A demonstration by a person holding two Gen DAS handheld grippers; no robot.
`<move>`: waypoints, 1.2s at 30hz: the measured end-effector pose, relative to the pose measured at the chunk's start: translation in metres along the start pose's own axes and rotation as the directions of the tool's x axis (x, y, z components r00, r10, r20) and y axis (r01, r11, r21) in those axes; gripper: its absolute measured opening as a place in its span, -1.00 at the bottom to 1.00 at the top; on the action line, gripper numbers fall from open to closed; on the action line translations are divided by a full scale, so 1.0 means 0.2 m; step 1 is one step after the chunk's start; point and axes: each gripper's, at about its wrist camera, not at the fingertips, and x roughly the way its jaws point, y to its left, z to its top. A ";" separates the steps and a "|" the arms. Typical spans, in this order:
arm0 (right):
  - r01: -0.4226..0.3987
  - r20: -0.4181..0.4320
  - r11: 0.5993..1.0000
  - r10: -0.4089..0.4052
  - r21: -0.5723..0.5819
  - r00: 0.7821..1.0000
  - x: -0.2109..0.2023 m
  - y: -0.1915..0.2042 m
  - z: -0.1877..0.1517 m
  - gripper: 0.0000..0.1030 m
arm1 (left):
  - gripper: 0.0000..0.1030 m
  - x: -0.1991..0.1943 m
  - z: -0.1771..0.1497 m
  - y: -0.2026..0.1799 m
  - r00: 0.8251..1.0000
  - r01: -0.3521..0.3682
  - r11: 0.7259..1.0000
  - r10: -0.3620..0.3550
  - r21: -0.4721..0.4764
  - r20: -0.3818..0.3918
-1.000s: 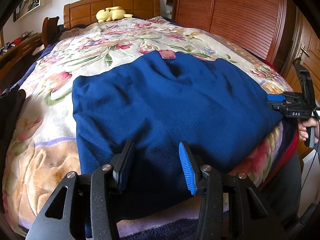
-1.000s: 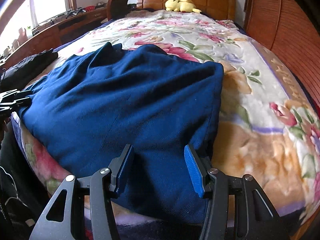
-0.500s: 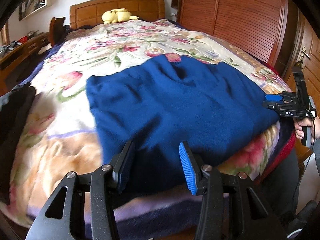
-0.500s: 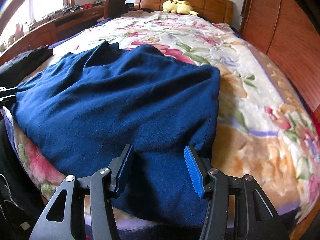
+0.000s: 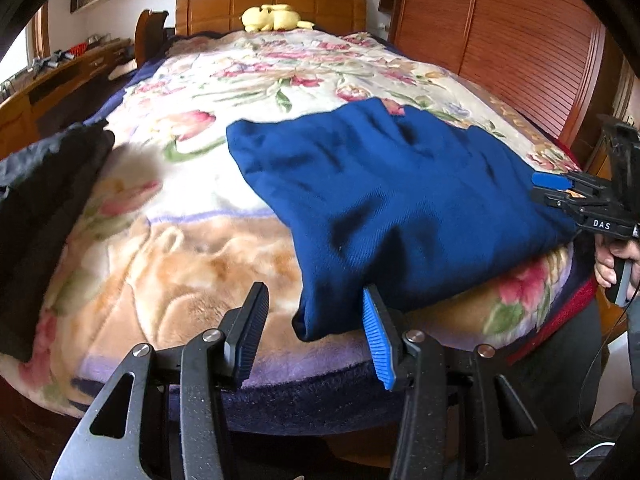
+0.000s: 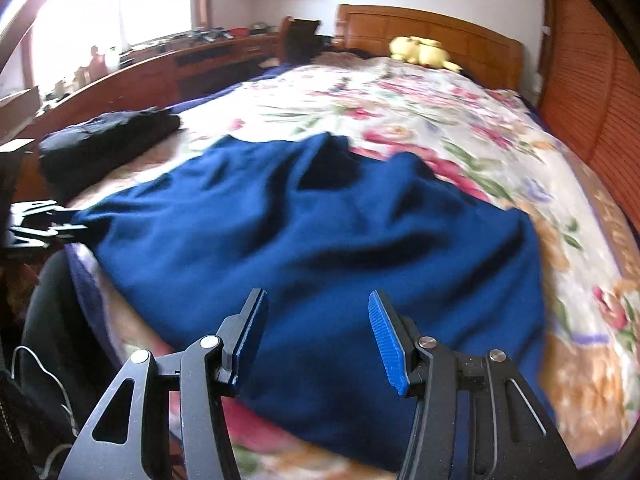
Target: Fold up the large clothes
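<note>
A large dark blue garment (image 5: 400,196) lies spread on the floral bedspread (image 5: 192,216) at the foot of the bed; it also shows in the right wrist view (image 6: 320,248). My left gripper (image 5: 316,328) is open and empty, just off the garment's near left corner. My right gripper (image 6: 316,332) is open and empty, low over the garment's near edge. The right gripper also shows in the left wrist view (image 5: 560,190) at the garment's right edge. The left gripper shows at the far left of the right wrist view (image 6: 40,224).
A folded black garment (image 5: 44,208) lies on the bed's left side, also in the right wrist view (image 6: 108,140). A yellow plush toy (image 5: 276,18) sits by the wooden headboard (image 5: 272,4). A wooden wardrobe (image 5: 500,40) stands on the right, a wooden desk (image 6: 160,68) on the left.
Both grippers have pulled back and swung left. In the left wrist view the blue garment has shifted right, out from between the fingers. Both stay open.
</note>
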 end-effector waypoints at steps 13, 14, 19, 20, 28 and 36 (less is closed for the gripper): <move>-0.073 -0.068 0.997 0.071 -0.029 0.995 0.23 0.10 -0.04 0.05 | -0.06 -0.02 -0.01 0.04 0.999 0.036 0.999 -0.035 -0.031 0.024; -0.074 -0.066 0.997 0.073 -0.022 0.995 0.24 0.10 -0.05 0.05 | -0.06 -0.02 0.00 0.04 0.999 0.042 0.998 -0.041 -0.037 0.029; -0.075 -0.051 0.997 0.074 -0.010 0.996 0.27 0.11 -0.06 0.05 | -0.06 0.00 0.02 0.03 0.998 0.065 0.996 -0.064 -0.057 0.031; -0.074 -0.049 0.997 0.074 -0.011 0.996 0.27 0.12 -0.06 0.05 | -0.06 0.02 0.02 0.03 0.997 0.069 0.996 -0.068 -0.056 0.026; -0.068 -0.027 0.997 0.067 -0.019 0.997 0.24 0.12 -0.11 0.05 | -0.06 0.11 0.03 0.04 0.996 0.087 0.989 -0.089 -0.116 -0.011; -0.077 -0.013 0.997 0.077 -0.011 0.997 0.18 0.11 -0.12 0.06 | -0.72 0.04 0.11 -0.06 0.997 0.077 0.996 -0.076 -0.036 0.028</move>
